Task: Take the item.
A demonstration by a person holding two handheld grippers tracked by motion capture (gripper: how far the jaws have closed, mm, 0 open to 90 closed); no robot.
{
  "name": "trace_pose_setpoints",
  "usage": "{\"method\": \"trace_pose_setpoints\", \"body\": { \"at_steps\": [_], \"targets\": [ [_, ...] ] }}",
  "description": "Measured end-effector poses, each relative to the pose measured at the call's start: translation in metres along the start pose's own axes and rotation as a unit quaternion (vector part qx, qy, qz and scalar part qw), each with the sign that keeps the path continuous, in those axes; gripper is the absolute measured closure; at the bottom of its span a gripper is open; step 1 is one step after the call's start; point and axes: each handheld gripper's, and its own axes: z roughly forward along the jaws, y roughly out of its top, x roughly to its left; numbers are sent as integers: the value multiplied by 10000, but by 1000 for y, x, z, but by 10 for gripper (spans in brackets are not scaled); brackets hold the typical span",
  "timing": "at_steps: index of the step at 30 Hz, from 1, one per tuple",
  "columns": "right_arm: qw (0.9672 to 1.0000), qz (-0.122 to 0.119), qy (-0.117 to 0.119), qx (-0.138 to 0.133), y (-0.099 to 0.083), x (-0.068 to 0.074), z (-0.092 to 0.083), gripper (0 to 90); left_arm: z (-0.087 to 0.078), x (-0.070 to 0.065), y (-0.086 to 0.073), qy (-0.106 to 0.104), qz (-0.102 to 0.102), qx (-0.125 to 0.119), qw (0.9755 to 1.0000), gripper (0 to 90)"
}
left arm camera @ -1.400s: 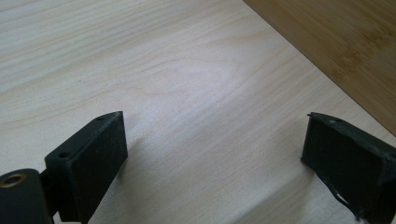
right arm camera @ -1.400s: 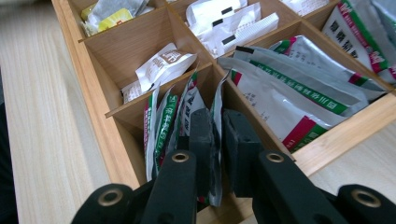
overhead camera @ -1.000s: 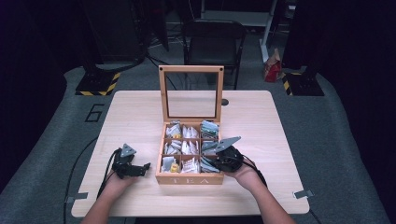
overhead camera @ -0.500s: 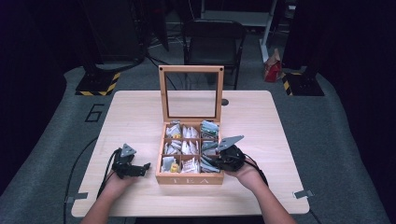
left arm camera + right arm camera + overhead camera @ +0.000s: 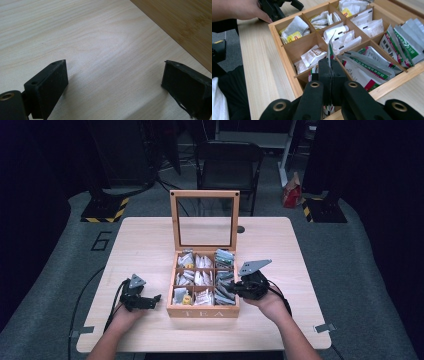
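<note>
A pale wooden table (image 5: 150, 240) stood on grey floor. A wooden tea box (image 5: 202, 311) rested near its front middle, lid upright, and a small dark round thing (image 5: 241, 229) lay just behind it.

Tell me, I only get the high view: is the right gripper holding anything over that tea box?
Observer: Yes. In the right gripper view, the right gripper is shut on a tea packet, white with green and red print, standing on edge.
Operator: Which compartment is it over?
Observer: The packet rises above the divider beside the corner compartment of the tea box full of similar packets.
Operator: And the left gripper?
Observer: The left gripper is open over bare table, nothing between its jaws.
</note>
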Motion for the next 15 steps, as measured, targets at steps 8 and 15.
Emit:
{"method": "trace_pose_setpoints", "body": {
  "at_steps": [8,15],
  "targets": [
    [9997,-87,27,-230,9,6,-16,896,0,0,0,0,1,1,10000,62],
    [9996,-72,13,-269,9,5,-22,896,0,0,0,2,2,1,10000,62]
  ]
}}
